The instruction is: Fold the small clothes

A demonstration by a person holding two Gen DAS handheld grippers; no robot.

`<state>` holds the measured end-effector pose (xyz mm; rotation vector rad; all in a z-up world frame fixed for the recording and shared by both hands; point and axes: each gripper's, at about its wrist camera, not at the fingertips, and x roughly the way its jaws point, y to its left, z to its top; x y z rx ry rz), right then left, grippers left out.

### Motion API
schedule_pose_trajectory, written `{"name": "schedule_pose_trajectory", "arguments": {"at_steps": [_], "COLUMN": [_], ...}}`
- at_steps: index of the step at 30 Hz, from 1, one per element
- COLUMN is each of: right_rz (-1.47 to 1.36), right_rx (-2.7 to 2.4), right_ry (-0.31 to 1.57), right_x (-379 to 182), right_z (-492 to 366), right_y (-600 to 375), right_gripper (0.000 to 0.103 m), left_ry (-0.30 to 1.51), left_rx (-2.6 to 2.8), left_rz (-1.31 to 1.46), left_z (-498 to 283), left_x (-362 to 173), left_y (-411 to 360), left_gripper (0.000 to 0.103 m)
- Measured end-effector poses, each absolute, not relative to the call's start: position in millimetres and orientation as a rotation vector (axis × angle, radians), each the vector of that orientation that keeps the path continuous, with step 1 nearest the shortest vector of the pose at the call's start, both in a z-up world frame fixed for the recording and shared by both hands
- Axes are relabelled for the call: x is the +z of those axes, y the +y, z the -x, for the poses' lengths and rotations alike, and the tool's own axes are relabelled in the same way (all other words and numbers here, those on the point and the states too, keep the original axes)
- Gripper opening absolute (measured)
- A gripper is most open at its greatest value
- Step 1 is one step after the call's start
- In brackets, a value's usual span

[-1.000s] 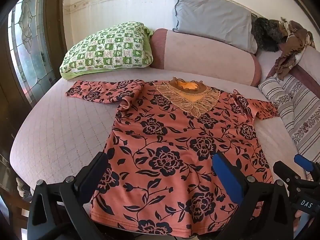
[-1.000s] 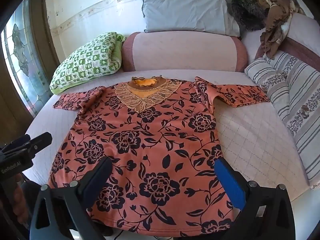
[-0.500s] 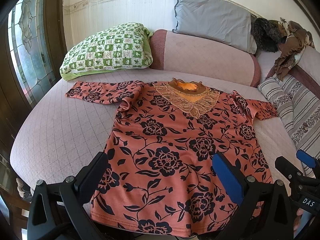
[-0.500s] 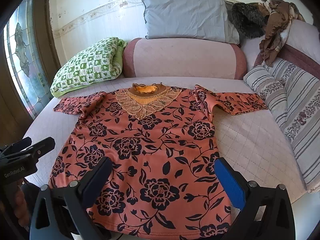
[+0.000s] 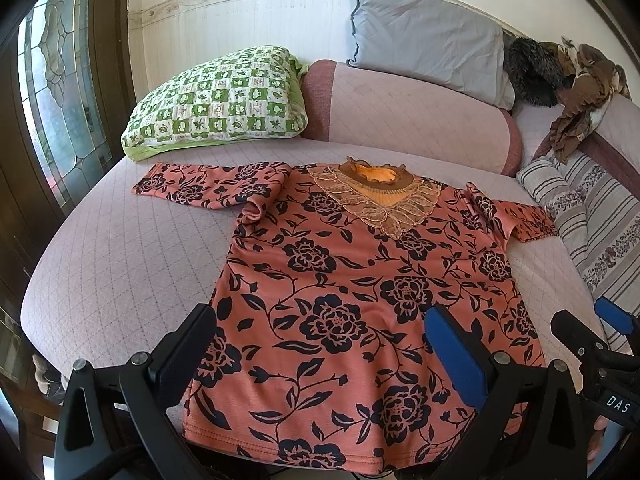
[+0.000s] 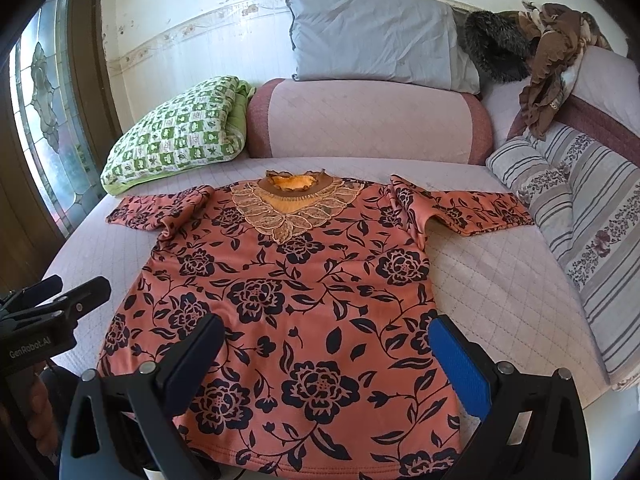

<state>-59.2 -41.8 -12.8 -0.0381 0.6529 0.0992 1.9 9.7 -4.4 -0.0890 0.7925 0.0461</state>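
**Q:** While both tools hang above the near hem, where does the garment lie?

**A:** Floral top [image 5: 360,292], salmon with dark roses, lies flat and face up on the quilted pink bed [image 5: 120,264], hem toward the viewer, lace collar [image 5: 380,200] toward the bolster [image 5: 408,120]. Both sleeves are spread outward; the far sleeve end on the right lies near the striped pillow [image 6: 592,216], though contact cannot be judged.

**Q:** And the state of each tool?

**A:** Left gripper [image 5: 320,344]: jaws spread wide, nothing between them, poised over the lower left part of the top. Right gripper [image 6: 326,350]: jaws likewise parted and empty, over the lower right part. Whether either fingertip touches the cloth cannot be told. Each tool appears at the edge of the other's view, with part of a hand [image 6: 34,404] on the left handle.

**Q:** What surrounds the work area?

**A:** Green checked pillow [image 5: 220,100] beyond the left sleeve; grey pillow [image 6: 376,40] propped on the bolster against the wall; a heap of brown clothes [image 6: 556,52] at the far right; a leaded glass window [image 6: 44,120] to the left.
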Motion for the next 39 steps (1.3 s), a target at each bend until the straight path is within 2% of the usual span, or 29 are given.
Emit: {"name": "schedule_pose_trajectory", "arguments": {"at_steps": [39], "right_rz": [0.05], "right_rx": [0.094], "right_ry": [0.647], "right_x": [-10.7], "right_z": [58.1], "right_y": [-35.8], "right_gripper": [0.103], "left_ry": [0.795], "left_rx": [0.052], "left_rz": [0.103], "left_z": [-1.4], "left_x": [-3.9], "left_y": [15.7], "left_gripper": [0.103]}}
